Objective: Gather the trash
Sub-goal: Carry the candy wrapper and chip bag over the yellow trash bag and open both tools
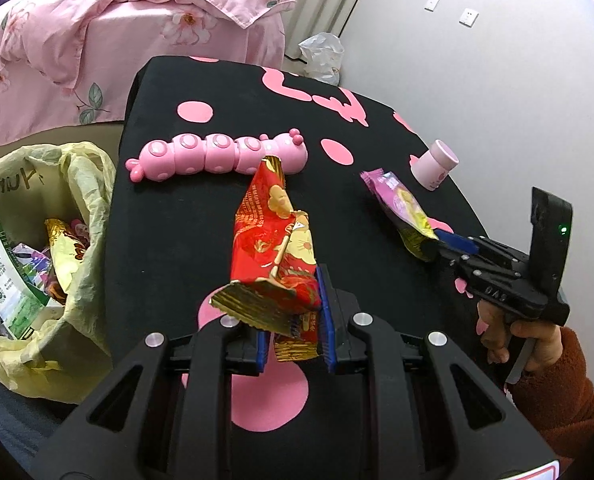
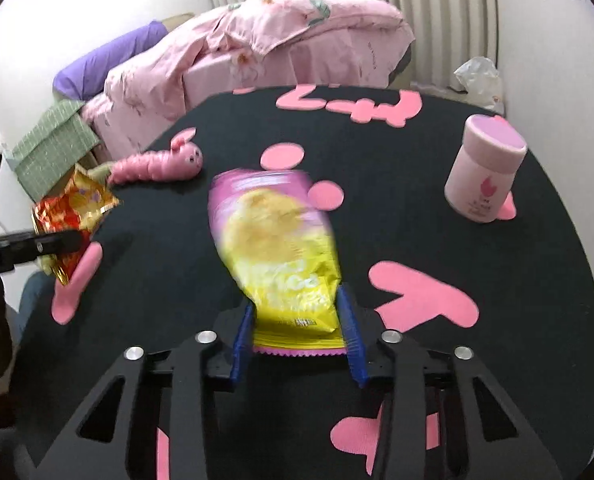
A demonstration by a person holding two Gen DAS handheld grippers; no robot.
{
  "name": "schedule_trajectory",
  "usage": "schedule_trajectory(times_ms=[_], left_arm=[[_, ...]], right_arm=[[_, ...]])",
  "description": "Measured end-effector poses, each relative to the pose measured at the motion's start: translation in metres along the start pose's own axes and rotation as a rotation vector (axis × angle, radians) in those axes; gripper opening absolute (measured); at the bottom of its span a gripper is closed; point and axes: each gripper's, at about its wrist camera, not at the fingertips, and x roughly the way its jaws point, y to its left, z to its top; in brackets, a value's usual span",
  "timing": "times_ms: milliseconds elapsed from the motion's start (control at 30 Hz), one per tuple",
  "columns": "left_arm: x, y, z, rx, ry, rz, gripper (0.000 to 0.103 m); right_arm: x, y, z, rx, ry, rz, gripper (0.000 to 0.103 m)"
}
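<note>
A: Left gripper [image 1: 293,320]: my fingers are clamped on the red and gold snack wrapper [image 1: 275,248], crinkled foil with a serrated gold seam, lifted above the table [image 1: 169,216].

B: And the right?

A: Right gripper [image 2: 297,332]: fingers pinched on the lower end of the pink and yellow snack packet [image 2: 275,248]. Glossy film, zigzag pink edge at the bottom. It is motion-blurred, so I cannot read the print.

B: What lies around?

A: Black table cover with pink dots and shapes. A pink plastic caterpillar toy [image 1: 217,156], segmented and rounded, lies across the far side just behind the red wrapper's tip. A pink cylindrical cup [image 2: 483,168] stands inverted near the right edge, well apart from both packets.

B: Where does the trash go?

A: Yellow plastic trash bag [image 1: 77,184], thin and wrinkled, open just beside the table's left edge, wrappers and a green-and-white carton already inside. Beyond it, a bed under a pink floral quilt [image 1: 97,32]. A clear plastic bag [image 1: 323,56] sits behind the table's far edge by the wall.
</note>
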Motion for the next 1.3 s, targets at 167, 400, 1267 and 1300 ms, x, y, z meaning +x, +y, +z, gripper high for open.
schedule_trajectory(times_ms=[167,400,1267,1300], left_arm=[[-0.021,0.011,0.006,-0.016,-0.054,0.004,0.018],[-0.084,0.069,0.02,-0.072,-0.172,0.167,0.018],[-0.083,0.22,-0.012,-0.339,-0.121,0.195,0.018],[-0.084,0.222,-0.013,-0.342,-0.125,0.187,0.018]], right_arm=[[-0.028,0.016,0.017,-0.03,-0.083,0.016,0.036],[-0.043,0.081,0.07,-0.16,-0.174,0.118,0.036],[0.139,0.287,0.107,-0.364,0.123,0.22,0.037],[0.142,0.29,0.105,-0.381,0.126,0.211,0.037]])
